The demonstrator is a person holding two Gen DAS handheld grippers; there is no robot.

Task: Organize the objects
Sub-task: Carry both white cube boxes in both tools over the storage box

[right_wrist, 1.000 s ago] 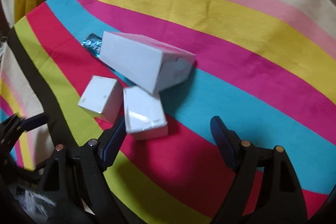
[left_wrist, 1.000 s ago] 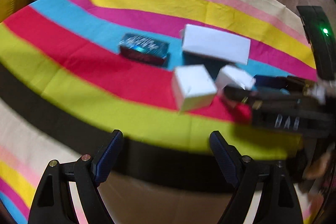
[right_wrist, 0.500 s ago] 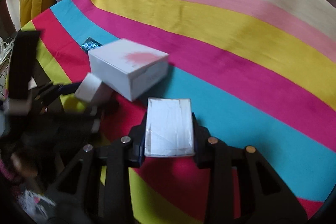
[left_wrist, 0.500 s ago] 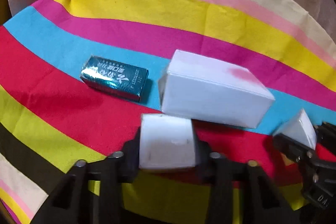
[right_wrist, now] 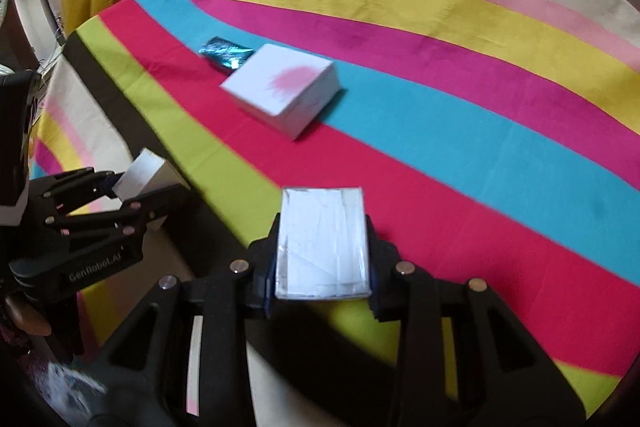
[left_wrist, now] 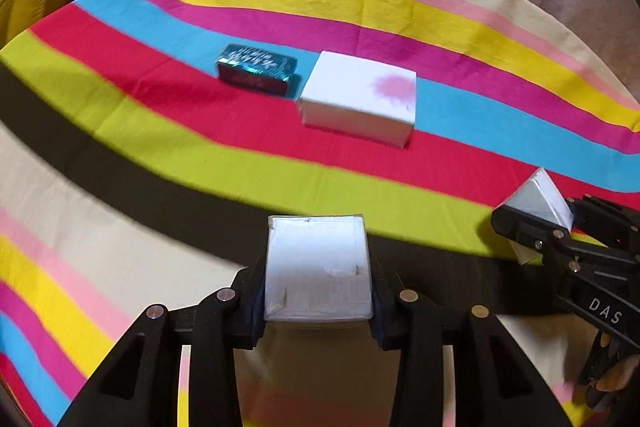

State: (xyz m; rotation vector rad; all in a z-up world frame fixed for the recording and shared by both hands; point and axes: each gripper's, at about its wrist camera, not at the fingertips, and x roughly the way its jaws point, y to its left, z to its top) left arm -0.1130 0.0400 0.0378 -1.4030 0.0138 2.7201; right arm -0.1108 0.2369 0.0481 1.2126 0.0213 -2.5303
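Mid-cloth blocked by large white box point(left_wrist: 358, 102) with teal packet point(left_wrist: 256, 69) just beside; open striped cloth point(left_wrist: 460, 27) all round.

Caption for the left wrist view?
Left gripper clamps a small white box above the striped cloth; pink-stained white box and teal packet lie beyond.

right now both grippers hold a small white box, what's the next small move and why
Probably carry both boxes toward the large white box with the pink stain and set them beside it: the left gripper and right gripper each clamp a small white paper box, lifted off the striped cloth.
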